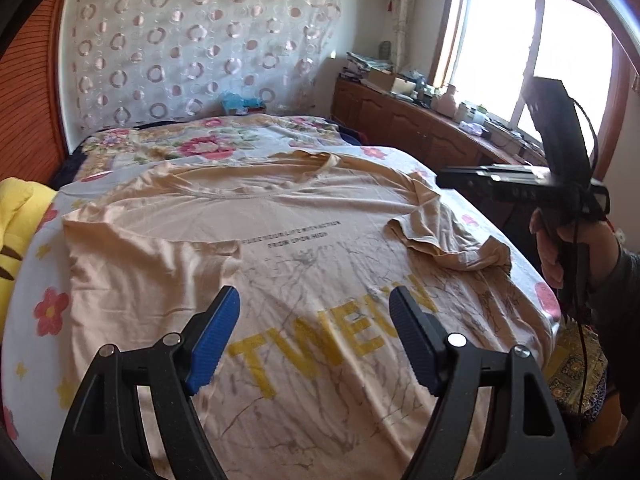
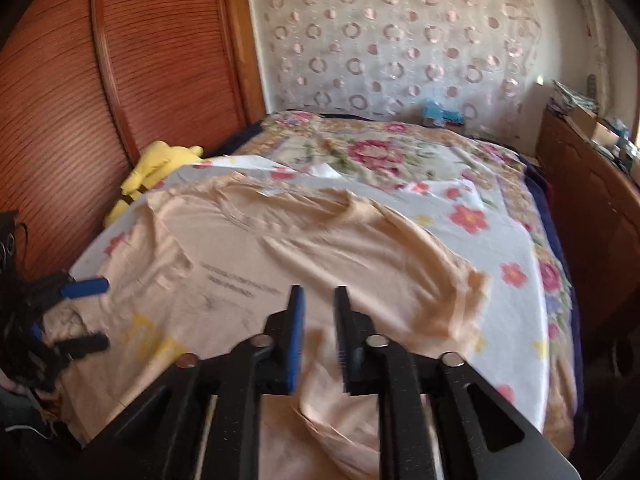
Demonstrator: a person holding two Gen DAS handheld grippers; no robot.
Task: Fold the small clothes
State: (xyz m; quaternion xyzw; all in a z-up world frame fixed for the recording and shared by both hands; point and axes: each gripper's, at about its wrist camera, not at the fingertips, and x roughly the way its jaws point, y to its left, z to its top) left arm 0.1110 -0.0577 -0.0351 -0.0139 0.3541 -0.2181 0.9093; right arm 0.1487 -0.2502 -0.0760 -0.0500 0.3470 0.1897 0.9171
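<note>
Blue-padded left gripper (image 1: pixel 314 334) hangs with jaws wide apart above my beige T-shirt (image 1: pixel 280 248), nothing between them; shirt lies spread on the floral bedsheet (image 1: pixel 44 312), left edge near a yellow plush toy (image 1: pixel 16 224); right sleeve is folded inward; right gripper (image 2: pixel 319 336) stands partly parted, empty, above the shirt; bare sheet lies beyond it.

A floral bedspread (image 1: pixel 224 140) covers the bed. A yellow plush toy (image 2: pixel 160 164) lies at the bed's left edge, against a slatted wooden panel (image 2: pixel 60 100). A cluttered wooden cabinet (image 1: pixel 400 120) runs along the right edge, below a window (image 1: pixel 520 40).
</note>
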